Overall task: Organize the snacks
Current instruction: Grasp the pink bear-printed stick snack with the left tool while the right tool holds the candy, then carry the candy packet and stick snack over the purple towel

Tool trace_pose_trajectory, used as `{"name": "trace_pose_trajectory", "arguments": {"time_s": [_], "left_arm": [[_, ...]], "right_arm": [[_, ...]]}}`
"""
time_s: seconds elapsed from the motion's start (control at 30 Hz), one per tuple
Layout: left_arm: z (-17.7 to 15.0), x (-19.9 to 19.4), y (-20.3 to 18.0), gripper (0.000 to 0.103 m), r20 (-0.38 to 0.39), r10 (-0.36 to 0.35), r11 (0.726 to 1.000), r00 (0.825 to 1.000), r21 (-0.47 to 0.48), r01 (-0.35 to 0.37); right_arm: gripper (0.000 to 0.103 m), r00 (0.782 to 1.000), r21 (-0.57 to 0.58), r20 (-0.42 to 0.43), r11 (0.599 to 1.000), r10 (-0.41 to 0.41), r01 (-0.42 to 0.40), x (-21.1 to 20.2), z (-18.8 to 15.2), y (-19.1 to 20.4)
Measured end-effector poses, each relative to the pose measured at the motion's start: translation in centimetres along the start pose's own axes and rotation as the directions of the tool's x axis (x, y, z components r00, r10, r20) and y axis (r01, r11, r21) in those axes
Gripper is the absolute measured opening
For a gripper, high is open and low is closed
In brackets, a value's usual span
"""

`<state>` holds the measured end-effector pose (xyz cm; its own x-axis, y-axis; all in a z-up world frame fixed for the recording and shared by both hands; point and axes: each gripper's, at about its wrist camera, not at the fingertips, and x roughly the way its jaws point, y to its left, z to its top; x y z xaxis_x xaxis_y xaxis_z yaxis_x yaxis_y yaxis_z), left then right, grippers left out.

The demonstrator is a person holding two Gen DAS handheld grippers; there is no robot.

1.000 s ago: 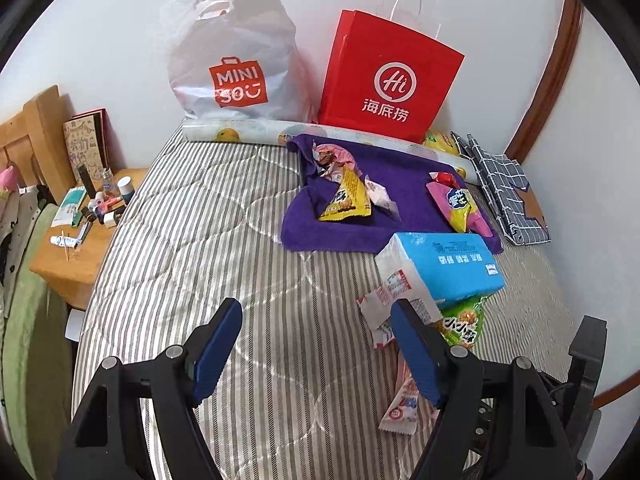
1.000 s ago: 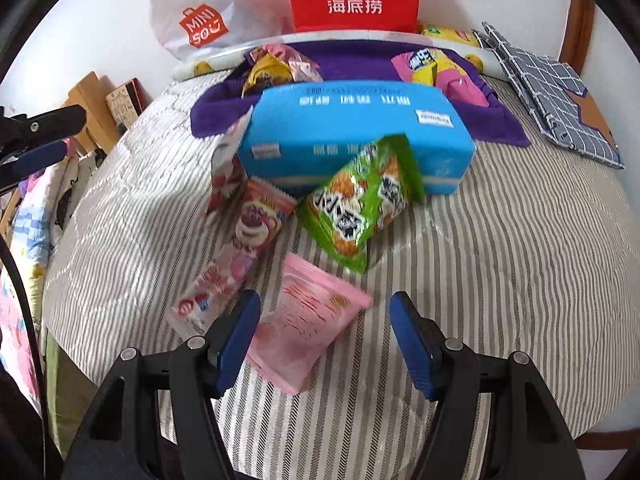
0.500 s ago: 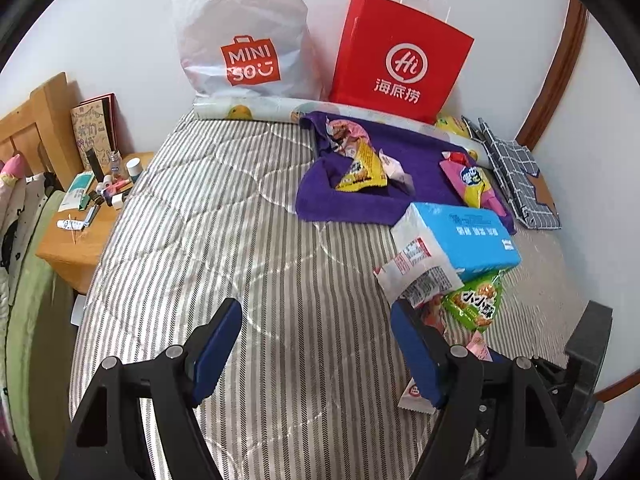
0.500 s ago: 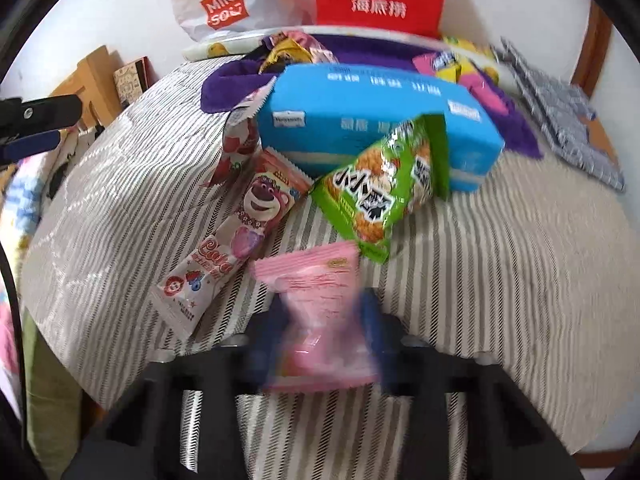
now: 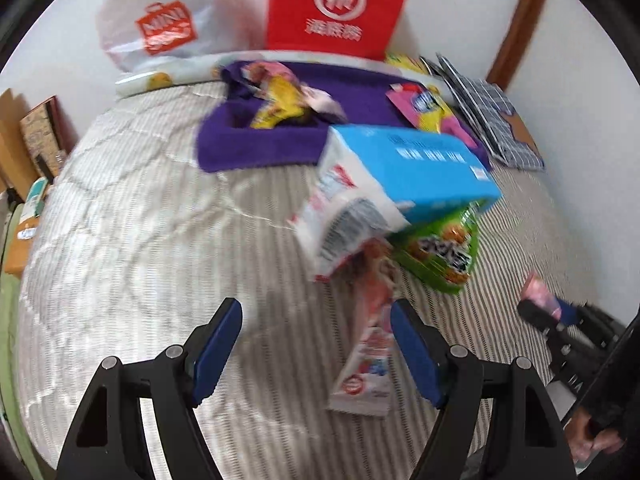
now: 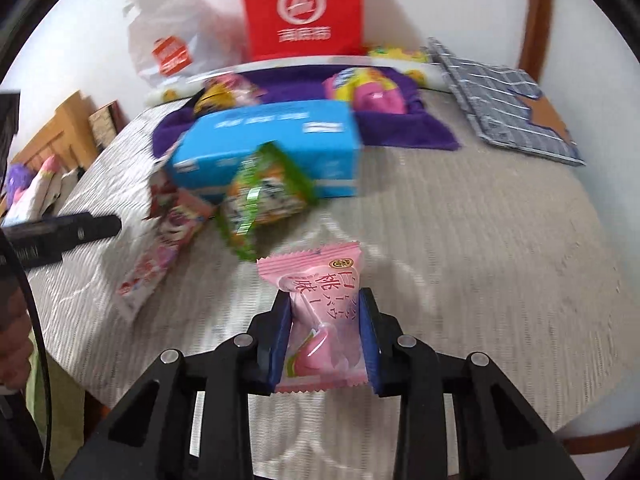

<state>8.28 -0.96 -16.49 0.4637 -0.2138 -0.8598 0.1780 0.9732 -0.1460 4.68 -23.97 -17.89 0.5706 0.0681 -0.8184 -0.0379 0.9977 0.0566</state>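
Holding the pink packet clamped in the right gripper, carry it level toward the purple cloth at upper centre, left gripper spread and empty.

On the bed, the towel lies behind the box, bags standing behind both

My left gripper hangs wide open over the striped mattress, its right finger beside a long pink snack packet.
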Motion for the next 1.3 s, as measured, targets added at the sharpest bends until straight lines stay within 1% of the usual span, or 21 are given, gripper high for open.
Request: {"name": "trace_pose_trajectory", "arguments": {"time_s": [0.17, 0.23, 0.27, 0.4, 0.47, 0.53, 0.57, 0.6, 0.63, 0.7, 0.8, 0.93, 1.07, 1.2, 1.3], "left_arm": [[-0.2, 2.3, -2.2, 0.074, -0.039, -0.002, 1.000, 0.999, 0.030, 0.003], [-0.3, 3.0, -2.9, 0.070, -0.048, 0.002, 0.999, 0.999, 0.044, 0.000], [-0.4, 3.3, -3.3, 0.069, -0.053, 0.009, 0.999, 0.999, 0.053, -0.006], [-0.5, 3.8, -4.5, 0.067, -0.029, 0.071, 0.993, 0.997, 0.095, -0.068], [-0.6, 3.8, -4.9, 0.060, -0.013, 0.108, 0.988, 0.994, 0.115, -0.106], [-0.8, 3.8, -5.1, 0.046, -0.003, 0.135, 0.982, 0.991, 0.137, -0.133], [-0.8, 3.7, -5.2, 0.040, 0.000, 0.136, 0.981, 0.991, 0.142, -0.135], [-0.7, 3.6, -5.2, 0.027, -0.002, 0.127, 0.981, 0.992, 0.145, -0.126], [-0.7, 3.4, -5.3, 0.024, -0.006, 0.120, 0.982, 0.993, 0.149, -0.118], [-0.7, 3.1, -5.4, 0.021, -0.011, 0.093, 0.983, 0.996, 0.158, -0.090], [-0.8, 2.6, -5.6, 0.020, -0.014, 0.068, 0.986, 0.998, 0.151, -0.065], [-0.9, 1.5, -5.4, 0.020, -0.022, 0.014, 0.993, 1.000, 0.120, -0.011], [-1.0, 0.3, -5.3, 0.020, -0.003, -0.002, 0.994, 1.000, 0.108, 0.003], [-0.9, -1.1, -5.1, 0.020, 0.014, -0.038, 0.995, 0.999, 0.093, 0.036], [-0.7, -1.8, -5.1, 0.020, 0.031, -0.042, 0.995, 0.999, 0.092, 0.039]], "right_arm": [[0.032, 0.999, 0.026, 0.001, 0.999, -0.032, 0.032, 0.1, 0.0, -2.8], [0.032, 0.999, 0.033, 0.001, 0.999, -0.035, 0.035, 0.2, 0.0, -3.6], [0.032, 0.999, 0.035, 0.000, 0.999, -0.036, 0.036, 0.2, 0.0, -3.9], [0.032, 0.999, 0.047, -0.003, 0.998, -0.036, 0.037, 0.4, -0.1, -4.9], [0.032, 0.999, 0.048, -0.005, 0.998, -0.035, 0.035, 0.6, -0.1, -5.2], [0.032, 0.999, 0.046, -0.005, 0.998, -0.032, 0.032, 0.7, 0.0, -5.3], [0.032, 1.000, 0.047, -0.005, 0.998, -0.030, 0.031, 0.8, 0.0, -5.4], [0.032, 1.000, 0.049, -0.005, 0.998, -0.029, 0.029, 0.8, 0.0, -5.4], [0.032, 1.000, 0.051, -0.004, 0.998, -0.027, 0.027, 0.8, 0.1, -5.3], [0.032, 1.000, 0.050, -0.001, 0.998, -0.027, 0.027, 0.6, 0.2, -5.2], [0.032, 1.000, 0.046, 0.015, 0.999, -0.027, 0.026, 0.0, 0.3, -4.9], [0.032, 0.999, 0.047, 0.035, 0.999, -0.025, 0.023, -1.1, 0.5, -4.6], [0.032, 0.998, 0.044, 0.053, 0.999, -0.030, 0.027, -2.0, 0.8, -4.2], [0.032, 0.997, 0.042, 0.076, 0.999, -0.029, 0.026, -3.1, 1.2, -3.9], [0.032, 0.996, 0.041, 0.087, 0.999, -0.028, 0.025, -3.6, 1.5, -3.6]]}}
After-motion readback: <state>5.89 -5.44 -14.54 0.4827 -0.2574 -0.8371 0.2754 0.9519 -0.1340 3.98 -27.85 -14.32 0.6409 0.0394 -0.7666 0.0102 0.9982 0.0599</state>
